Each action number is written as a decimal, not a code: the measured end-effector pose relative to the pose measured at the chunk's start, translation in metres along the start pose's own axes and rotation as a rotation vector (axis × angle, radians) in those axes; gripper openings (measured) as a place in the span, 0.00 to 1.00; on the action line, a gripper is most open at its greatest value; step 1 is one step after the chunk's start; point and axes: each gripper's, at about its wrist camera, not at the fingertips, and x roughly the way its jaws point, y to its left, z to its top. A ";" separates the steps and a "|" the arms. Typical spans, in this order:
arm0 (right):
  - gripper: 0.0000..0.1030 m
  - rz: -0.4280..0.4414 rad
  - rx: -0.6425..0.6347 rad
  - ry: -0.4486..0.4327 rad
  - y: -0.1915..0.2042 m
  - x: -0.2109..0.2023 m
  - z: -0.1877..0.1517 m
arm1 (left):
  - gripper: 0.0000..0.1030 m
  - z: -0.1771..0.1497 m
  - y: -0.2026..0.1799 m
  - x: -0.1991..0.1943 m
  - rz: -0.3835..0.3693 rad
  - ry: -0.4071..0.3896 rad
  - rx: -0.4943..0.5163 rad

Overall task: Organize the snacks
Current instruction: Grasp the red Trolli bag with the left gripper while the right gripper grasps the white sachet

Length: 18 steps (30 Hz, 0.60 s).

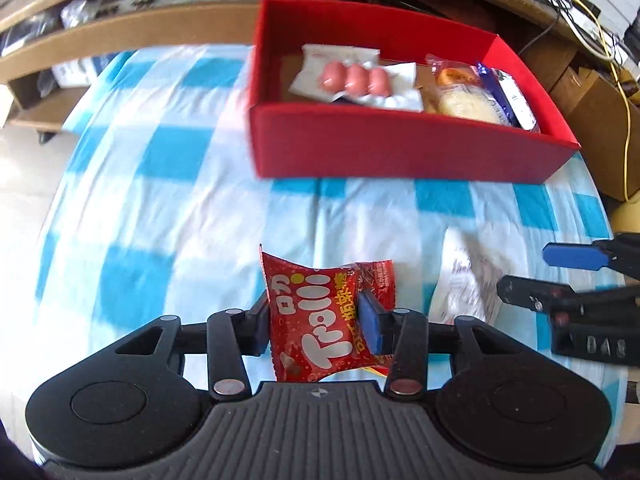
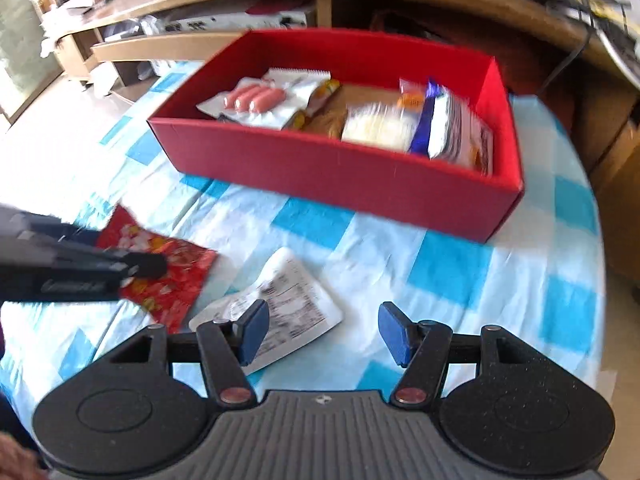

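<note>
My left gripper (image 1: 316,320) is shut on a red Trolli candy packet (image 1: 320,316), held above the blue-and-white checked cloth (image 1: 160,200). The packet also shows in the right wrist view (image 2: 168,276), with the left gripper (image 2: 152,266) on it. The red box (image 1: 400,152) stands ahead, holding a sausage pack (image 1: 356,78), a bread pack (image 1: 464,100) and a blue-and-white packet (image 1: 512,96). My right gripper (image 2: 322,334) is open and empty above the cloth, beside a white packet (image 2: 288,308) lying flat. The right gripper (image 1: 528,276) shows at the right edge of the left wrist view.
Wooden shelving (image 2: 200,40) with clutter runs behind the table. Cables (image 1: 580,12) hang at the back right. Cardboard boxes (image 1: 608,132) stand right of the table. The red box (image 2: 340,168) sits near the table's far edge.
</note>
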 end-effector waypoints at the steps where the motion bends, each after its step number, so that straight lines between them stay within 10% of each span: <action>1: 0.87 0.022 0.020 0.015 0.002 0.002 0.000 | 0.55 -0.003 0.004 -0.001 -0.008 0.000 -0.004; 18: 0.97 -0.012 0.188 0.039 0.029 0.038 0.029 | 0.66 -0.020 0.020 -0.013 -0.116 0.016 0.021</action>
